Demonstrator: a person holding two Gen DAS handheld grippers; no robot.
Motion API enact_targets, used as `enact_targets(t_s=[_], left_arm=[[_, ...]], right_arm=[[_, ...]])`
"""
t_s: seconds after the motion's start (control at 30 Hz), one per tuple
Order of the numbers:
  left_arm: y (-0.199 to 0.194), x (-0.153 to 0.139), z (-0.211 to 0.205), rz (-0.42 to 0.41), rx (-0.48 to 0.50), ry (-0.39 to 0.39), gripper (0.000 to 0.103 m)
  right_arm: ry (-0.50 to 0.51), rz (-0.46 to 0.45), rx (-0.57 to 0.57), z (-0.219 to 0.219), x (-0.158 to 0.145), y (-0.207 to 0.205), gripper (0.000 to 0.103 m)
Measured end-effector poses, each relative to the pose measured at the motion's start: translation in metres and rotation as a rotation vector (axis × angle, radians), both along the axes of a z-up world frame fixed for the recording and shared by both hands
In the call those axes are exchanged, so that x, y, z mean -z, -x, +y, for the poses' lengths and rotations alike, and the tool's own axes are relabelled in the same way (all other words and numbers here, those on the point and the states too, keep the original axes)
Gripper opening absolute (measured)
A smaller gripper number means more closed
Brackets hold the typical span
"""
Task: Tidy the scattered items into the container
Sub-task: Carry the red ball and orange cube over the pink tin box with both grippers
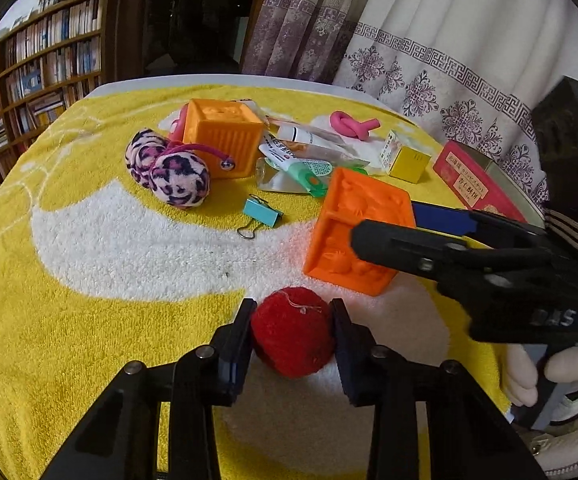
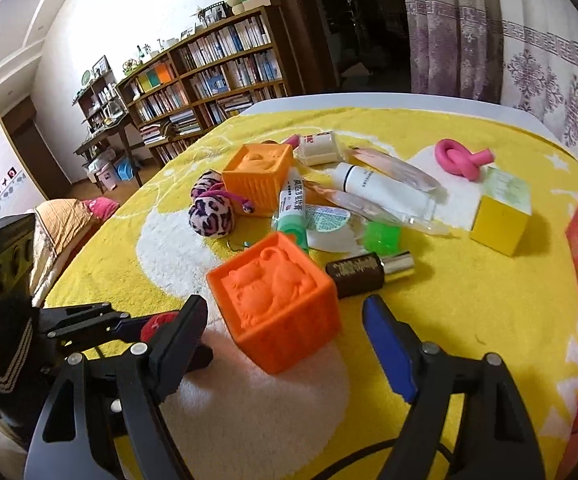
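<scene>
A red fuzzy pom-pom [image 1: 289, 336] lies on the yellow and white towel [image 1: 129, 240], and my left gripper [image 1: 293, 312] is shut on it, a pad pressing each side. In the right wrist view the same pom-pom [image 2: 157, 322] peeks out between the left fingers [image 2: 125, 322]. My right gripper [image 2: 285, 308] stands open around the near orange embossed cube [image 2: 277, 304], with a gap on each side. From the left wrist view the right gripper [image 1: 387, 224] reaches in from the right over that cube [image 1: 353, 232]. The red container [image 1: 473, 184] sits at the towel's right edge.
Further back lie a second orange cube [image 1: 221, 140], a leopard-print plush pair [image 1: 169, 168], a blue binder clip [image 1: 261, 212], tubes [image 1: 301, 160], a pink knotted band [image 1: 353, 124], a yellow box [image 1: 405, 156] and a dark small bottle [image 2: 369, 272]. Curtains and bookshelves stand beyond the table.
</scene>
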State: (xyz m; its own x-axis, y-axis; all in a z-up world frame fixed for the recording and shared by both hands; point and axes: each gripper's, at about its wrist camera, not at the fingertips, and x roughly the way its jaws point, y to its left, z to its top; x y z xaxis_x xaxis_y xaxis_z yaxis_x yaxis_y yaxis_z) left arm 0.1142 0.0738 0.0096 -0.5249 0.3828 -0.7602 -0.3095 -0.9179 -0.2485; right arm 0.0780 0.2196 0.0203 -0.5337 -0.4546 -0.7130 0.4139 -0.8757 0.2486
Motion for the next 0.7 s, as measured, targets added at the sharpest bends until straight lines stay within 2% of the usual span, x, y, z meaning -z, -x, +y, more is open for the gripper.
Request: enact_targets(t_s=[0.17, 0.2, 0.23, 0.37, 0.7], left_arm=[[-0.001, -0.001, -0.003, -0.001, -0.003, -0.011, 0.038], [-0.001, -0.001, -0.003, -0.001, -0.004, -0.011, 0.038], [-0.001, -0.001, -0.003, -0.001, -0.004, -0.010, 0.038], [-0.003, -0.002, -0.004, -0.001, -0.008, -0.008, 0.038], [-0.001, -0.007, -0.006, -0.002, -0.054, 0.005, 0.038]], right_arm=[[-0.005, -0.025, -0.006, -0.004, 0.008, 0.007, 0.081], [-0.004, -0.031, -0.011, -0.004, 0.010, 0.007, 0.073], [0.003, -0.036, -0.018, -0.005, 0.010, 0.007, 0.069], [0.001, -0.012, -0.010, -0.003, 0.007, 0.003, 0.062], [0.051, 0.053, 0.067, 0.017, -0.005, -0.012, 0.061]])
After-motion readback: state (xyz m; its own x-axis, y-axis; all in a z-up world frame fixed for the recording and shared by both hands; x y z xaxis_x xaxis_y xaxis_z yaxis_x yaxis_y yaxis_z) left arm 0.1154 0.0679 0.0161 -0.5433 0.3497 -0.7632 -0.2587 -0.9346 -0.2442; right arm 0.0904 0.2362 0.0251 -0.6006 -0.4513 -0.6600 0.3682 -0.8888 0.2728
